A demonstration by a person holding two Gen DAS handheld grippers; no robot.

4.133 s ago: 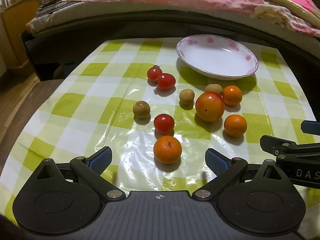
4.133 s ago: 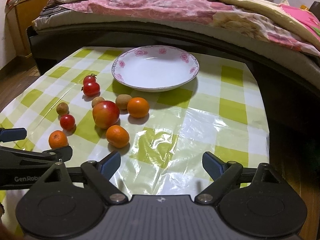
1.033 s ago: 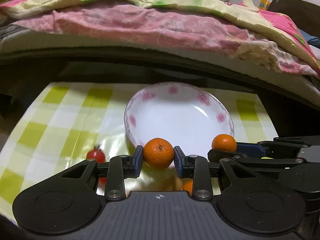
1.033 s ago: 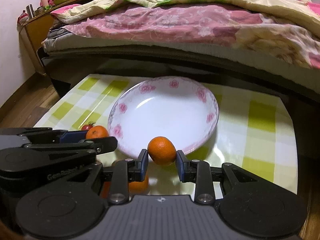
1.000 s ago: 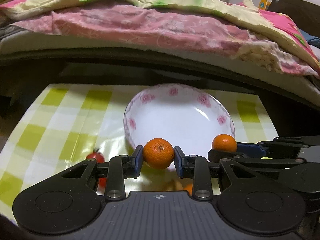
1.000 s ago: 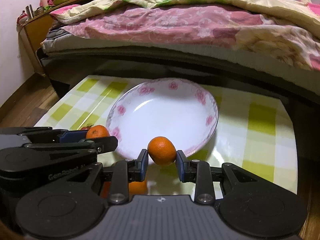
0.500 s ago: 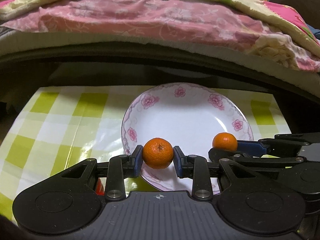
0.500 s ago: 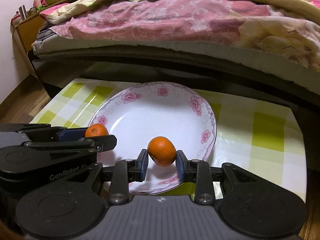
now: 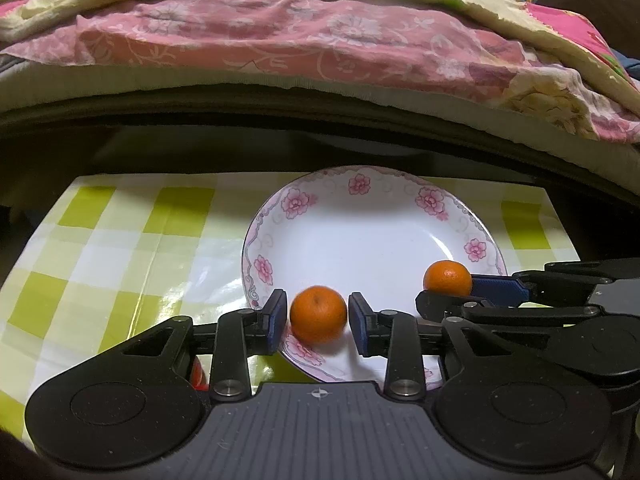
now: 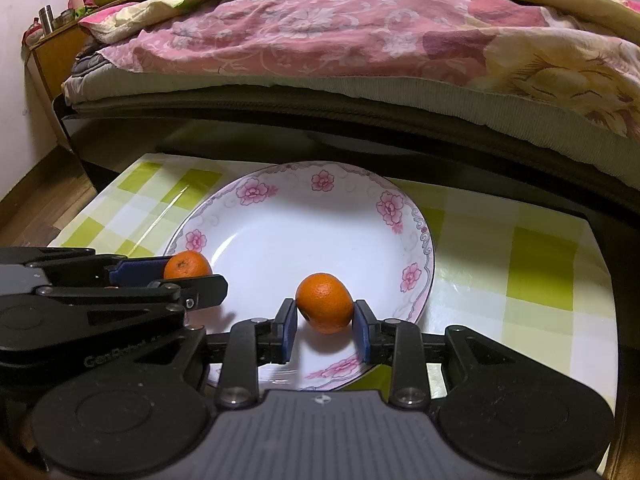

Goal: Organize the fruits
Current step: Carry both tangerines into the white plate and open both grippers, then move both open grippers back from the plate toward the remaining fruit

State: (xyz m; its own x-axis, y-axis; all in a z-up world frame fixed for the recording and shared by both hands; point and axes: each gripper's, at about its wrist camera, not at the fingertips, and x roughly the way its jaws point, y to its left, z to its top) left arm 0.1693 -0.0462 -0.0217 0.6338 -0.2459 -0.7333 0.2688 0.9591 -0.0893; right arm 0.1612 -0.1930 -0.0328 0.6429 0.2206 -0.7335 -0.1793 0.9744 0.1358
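Bed (image 9: 320, 40) with pink floral quilt, behind table; green-checked tablecloth (image 9: 100, 248); white floral plate (image 9: 360, 220) on cloth; left gripper (image 9: 318, 316), jaws opening, gaps showing beside blurred tangerine (image 9: 318, 314) over plate's near rim; right gripper (image 10: 325, 320) clenched on second tangerine (image 10: 325, 302), above plate's near right part

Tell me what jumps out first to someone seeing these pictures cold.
Two tangerines over the flowered plate: the left gripper is opening, with gaps showing beside its blurred tangerine, while the right gripper pinches the other tangerine above the plate's near rim. Behind the green checked tablecloth, a bed heaped with a pink floral quilt fills the background.
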